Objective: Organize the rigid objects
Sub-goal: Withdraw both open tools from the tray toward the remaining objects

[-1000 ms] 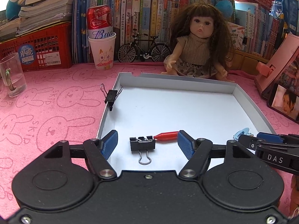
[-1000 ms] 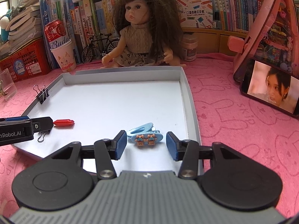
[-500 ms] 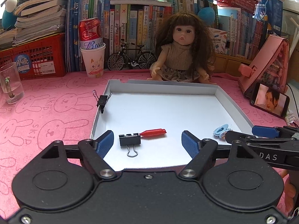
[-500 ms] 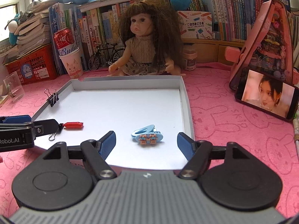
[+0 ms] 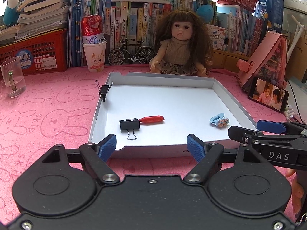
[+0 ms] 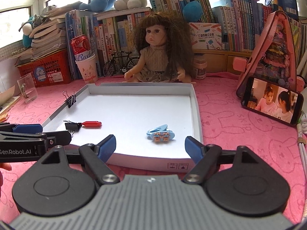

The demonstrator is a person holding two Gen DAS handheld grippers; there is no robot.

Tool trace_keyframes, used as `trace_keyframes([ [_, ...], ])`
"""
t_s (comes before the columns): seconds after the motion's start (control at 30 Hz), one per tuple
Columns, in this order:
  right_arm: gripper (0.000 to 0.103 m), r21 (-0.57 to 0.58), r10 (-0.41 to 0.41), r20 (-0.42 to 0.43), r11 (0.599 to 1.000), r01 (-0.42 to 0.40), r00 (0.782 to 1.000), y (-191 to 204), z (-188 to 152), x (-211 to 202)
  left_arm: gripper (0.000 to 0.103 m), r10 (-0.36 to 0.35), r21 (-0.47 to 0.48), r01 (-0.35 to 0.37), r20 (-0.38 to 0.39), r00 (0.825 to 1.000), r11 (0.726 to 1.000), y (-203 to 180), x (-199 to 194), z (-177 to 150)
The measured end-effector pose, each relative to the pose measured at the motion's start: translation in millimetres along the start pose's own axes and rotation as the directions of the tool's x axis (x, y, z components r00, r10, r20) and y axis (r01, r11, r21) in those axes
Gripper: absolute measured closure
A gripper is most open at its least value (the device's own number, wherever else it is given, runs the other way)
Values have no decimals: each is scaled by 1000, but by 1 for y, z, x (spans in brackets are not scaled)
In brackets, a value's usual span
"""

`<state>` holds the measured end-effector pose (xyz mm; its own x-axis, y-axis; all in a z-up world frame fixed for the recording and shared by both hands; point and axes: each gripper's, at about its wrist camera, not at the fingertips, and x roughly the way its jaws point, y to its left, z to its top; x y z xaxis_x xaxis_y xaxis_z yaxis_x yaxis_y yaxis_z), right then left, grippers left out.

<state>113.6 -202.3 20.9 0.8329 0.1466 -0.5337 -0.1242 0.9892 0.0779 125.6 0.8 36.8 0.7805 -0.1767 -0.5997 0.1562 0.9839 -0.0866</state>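
shallow white cardboard tray (image 5: pixel 233 99): two black binder clips (image 5: pixel 129 125) (image 5: pixel 104 91), one red cap (image 5: pixel 152 119), one blue hair clip (image 5: pixel 219 120) at 3 o'clock | left fingers (image 5: pixel 108 148) released, empty | right fingers (image 6: pixel 107 147) opening, empty

We hold both tools side by side, tilted downward, neither carrying anything. Our left tool (image 5: pixel 151 145) has its blue pads (image 5: pixel 106 147) spread wide with nothing between them. Our right tool (image 6: pixel 150 146) is opening its jaws, pads (image 6: pixel 192 149) far apart and the gap bare. From the left wrist view, the right tool's fingers reach in at 3 o'clock; from the right wrist view, the left tool's reach in at 9 o'clock. Fingertips of our hand (image 5: pixel 296 189) show at 4 o'clock beneath the right tool.
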Motion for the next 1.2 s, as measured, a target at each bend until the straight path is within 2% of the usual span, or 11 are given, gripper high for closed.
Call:
trace_keyframes([
  [0.6, 15, 2, 7, 13, 1000, -7, 1000, 2, -25, -20, 24, -11, -4, 11, -27, 1000, 1000, -4, -17, -19],
  [1.2, 15, 0, -3, 9, 1000, 3, 1000, 0, -39, -35, 24, -19, -10, 19, -15, 1000, 1000, -3, -32, -30],
])
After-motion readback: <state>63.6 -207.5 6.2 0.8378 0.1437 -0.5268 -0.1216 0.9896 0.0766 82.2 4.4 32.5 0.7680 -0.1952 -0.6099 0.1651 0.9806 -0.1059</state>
